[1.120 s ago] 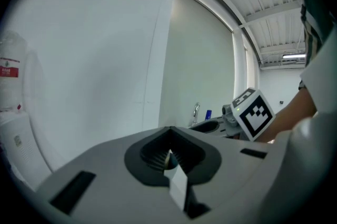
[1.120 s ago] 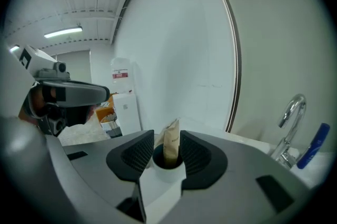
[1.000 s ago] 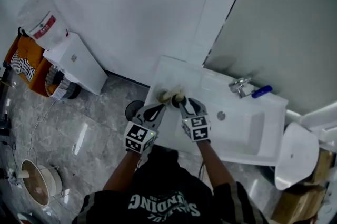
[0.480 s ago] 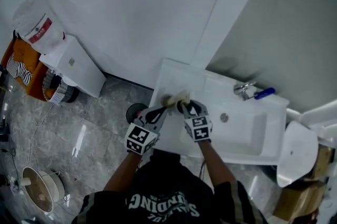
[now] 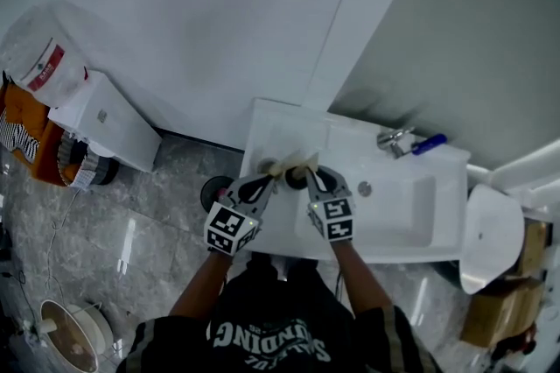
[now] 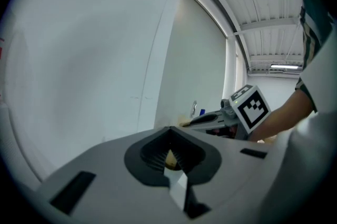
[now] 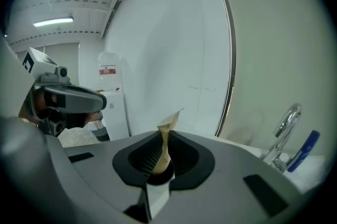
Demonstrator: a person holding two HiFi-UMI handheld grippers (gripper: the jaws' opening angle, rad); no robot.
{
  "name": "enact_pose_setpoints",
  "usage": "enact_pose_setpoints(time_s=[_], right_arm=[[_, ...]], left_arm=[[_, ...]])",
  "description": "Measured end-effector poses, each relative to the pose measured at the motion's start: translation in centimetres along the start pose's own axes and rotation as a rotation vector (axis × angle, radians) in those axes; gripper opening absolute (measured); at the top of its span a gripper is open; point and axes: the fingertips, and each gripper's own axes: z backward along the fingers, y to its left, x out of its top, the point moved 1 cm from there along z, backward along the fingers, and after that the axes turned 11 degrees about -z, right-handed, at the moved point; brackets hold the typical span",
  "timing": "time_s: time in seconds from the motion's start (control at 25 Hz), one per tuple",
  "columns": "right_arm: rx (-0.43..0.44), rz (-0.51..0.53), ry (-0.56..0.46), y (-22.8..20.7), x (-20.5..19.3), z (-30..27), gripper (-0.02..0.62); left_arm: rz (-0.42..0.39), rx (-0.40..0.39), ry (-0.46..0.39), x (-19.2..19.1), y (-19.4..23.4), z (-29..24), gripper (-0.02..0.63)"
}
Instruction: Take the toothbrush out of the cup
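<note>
A cream cup (image 5: 268, 165) stands on the left part of the white counter (image 5: 273, 124) beside the sink, its dark mouth just right of it. My left gripper (image 5: 273, 175) reaches it from below and is shut on its cream wall (image 6: 170, 159). A tan, paper-coloured toothbrush (image 7: 166, 136) sticks up between the jaws of my right gripper (image 7: 160, 157), which are closing and pinch it. From above, the right gripper (image 5: 303, 176) sits right next to the left one, with the toothbrush tip (image 5: 304, 161) just past it.
The sink basin (image 5: 404, 207) lies to the right, with a chrome faucet (image 5: 391, 139) and a blue-handled item (image 5: 430, 144) behind it. A white cabinet (image 5: 103, 123) stands at the left on the grey tiled floor. A white wall rises close behind the counter.
The right gripper's jaws, spread wide a second ago, have come together on the toothbrush. The left gripper stays at the cup. The head view has shifted a little.
</note>
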Motion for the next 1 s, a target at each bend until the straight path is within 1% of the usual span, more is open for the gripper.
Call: enact_pose_setpoints(time_s=[0.16, 0.24, 0.4, 0.56, 0.68, 0.76, 0.88, 1.0], right_arm=[[0.018, 0.002, -0.062, 0.0, 2.8, 2.6, 0.023], [0.026, 0.020, -0.072, -0.2, 3.7, 3.9, 0.021], [0.056, 0.024, -0.071, -1.2, 5.3, 6.2, 0.020], [0.095, 0.005, -0.127, -3.3, 6.5, 8.4, 0.020], [0.101, -0.008, -0.134, -5.6, 6.6, 10.0, 0.020], [0.094, 0.005, -0.134, -7.2, 6.3, 11.1, 0.020], [0.074, 0.045, -0.120, -9.6, 5.4, 12.9, 0.018], [0.054, 0.035, -0.107, -12.5, 4.3, 14.8, 0.019]], left_arm=[[-0.003, -0.014, -0.009, 0.8, -0.5, -0.8, -0.003], [-0.006, -0.014, -0.012, 1.2, -0.8, -1.1, -0.003], [-0.018, 0.003, -0.023, 2.3, -1.4, -2.1, -0.003], [-0.034, 0.027, -0.027, 3.6, -3.0, -3.6, -0.003], [-0.040, 0.036, -0.028, 4.5, -4.8, -5.1, -0.003], [-0.042, 0.033, -0.031, 5.2, -6.3, -6.2, -0.003], [-0.049, 0.016, -0.033, 6.1, -8.8, -8.3, -0.003], [-0.058, -0.012, -0.034, 6.9, -11.4, -10.7, -0.003]])
